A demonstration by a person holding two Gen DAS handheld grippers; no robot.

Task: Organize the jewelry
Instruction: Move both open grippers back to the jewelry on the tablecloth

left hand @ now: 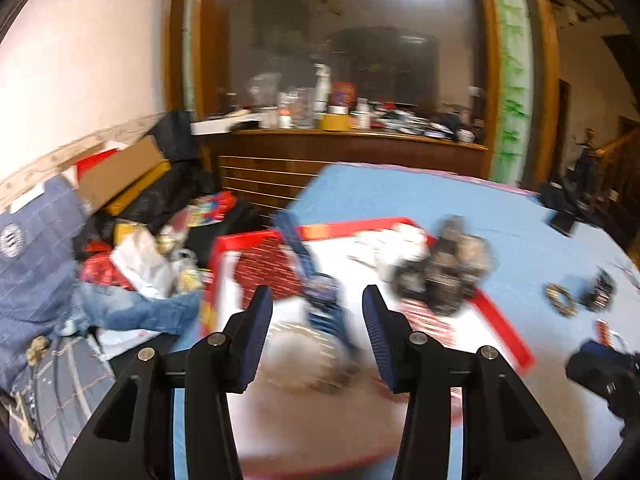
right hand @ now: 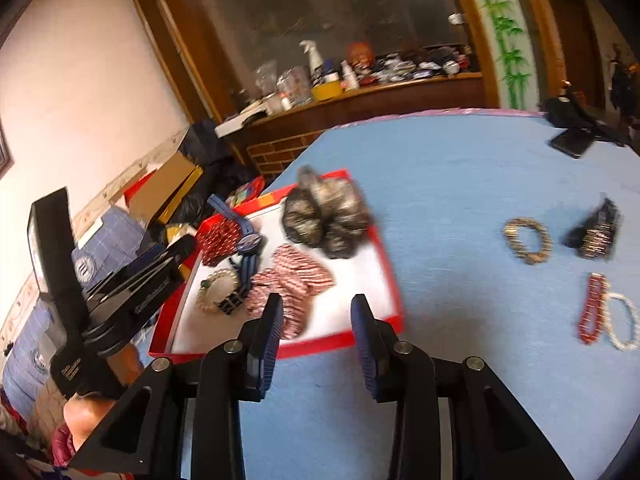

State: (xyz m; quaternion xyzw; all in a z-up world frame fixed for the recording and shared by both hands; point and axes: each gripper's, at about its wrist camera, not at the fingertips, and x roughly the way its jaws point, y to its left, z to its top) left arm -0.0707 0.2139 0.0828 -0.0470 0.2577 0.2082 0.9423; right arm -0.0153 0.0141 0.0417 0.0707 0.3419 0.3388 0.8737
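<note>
Lettering on the left tongs (right hand: pixel 132 280) blurs unreadable; both left and right tongs (right hand: pixel 316 320) gape wide, empty.

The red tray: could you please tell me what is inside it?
Inside the red tray: dark scrunchies, striped scrunchies, a blue watch, a pearl bracelet. Anything beneath them is hidden.

Red-rimmed tray (right hand: pixel 384 240) with white floor on light blue table (right hand: pixel 460 184). Red-and-white striped scrunchie (right hand: pixel 296 276), dark grey and tan mottled scrunchie (right hand: pixel 328 216), white pearl bracelet (right hand: pixel 218 290) with green bead inside. Beside: tan beaded bracelet (right hand: pixel 527 240), red beaded bracelet (right hand: pixel 592 308), white beaded bracelet (right hand: pixel 622 322), black hair clip (right hand: pixel 596 232). Black gripper (right hand: pixel 316 320) with blue pads (right hand: pixel 366 344).
</note>
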